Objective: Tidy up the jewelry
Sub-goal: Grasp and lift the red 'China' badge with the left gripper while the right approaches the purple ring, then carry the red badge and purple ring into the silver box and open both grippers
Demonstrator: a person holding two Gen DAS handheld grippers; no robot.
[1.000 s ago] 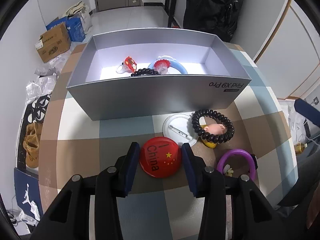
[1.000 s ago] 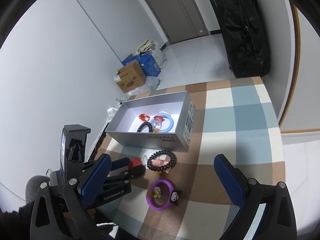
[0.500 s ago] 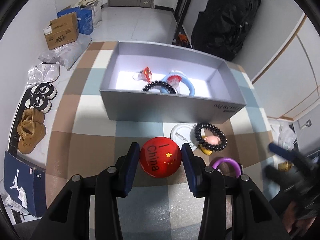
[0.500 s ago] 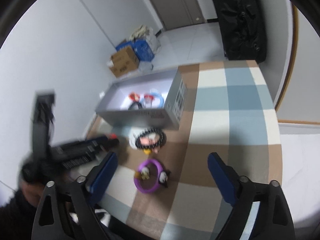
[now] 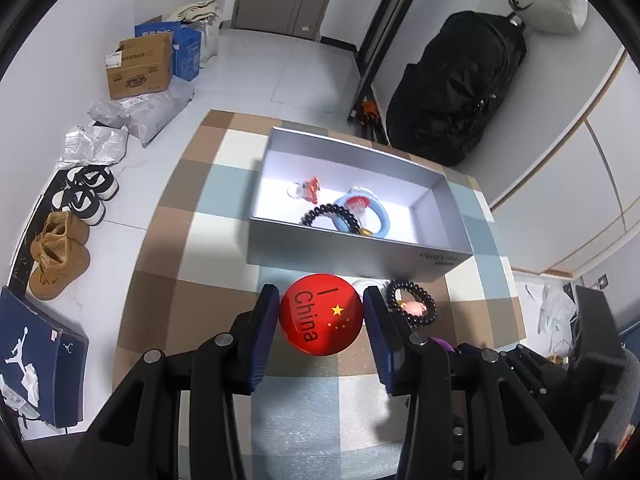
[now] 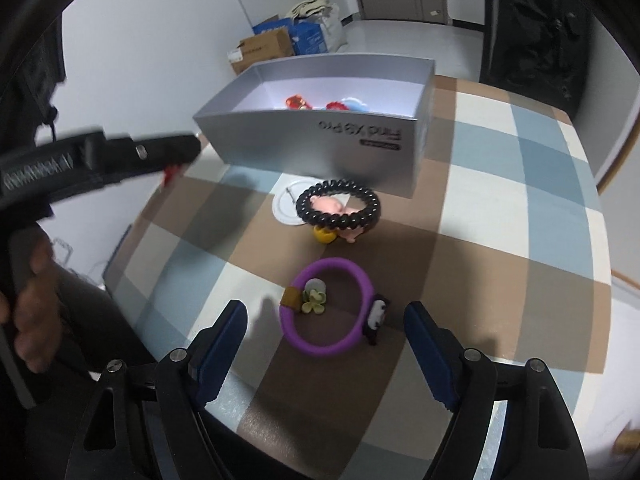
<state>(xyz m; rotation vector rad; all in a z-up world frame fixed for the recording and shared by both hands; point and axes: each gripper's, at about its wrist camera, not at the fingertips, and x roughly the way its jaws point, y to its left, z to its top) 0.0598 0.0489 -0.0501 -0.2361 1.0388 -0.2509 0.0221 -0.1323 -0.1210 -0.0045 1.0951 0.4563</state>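
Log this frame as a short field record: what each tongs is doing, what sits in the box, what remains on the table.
left tongs: shut on round red "China" badge, lifted short of the box
right tongs: open, hovering by purple ring bracelet with charms
grey cardboard box: black bead bracelet, blue ring, small red charm
checked tablecloth: black bead bracelet around pink figure, white round badge, purple ring bracelet
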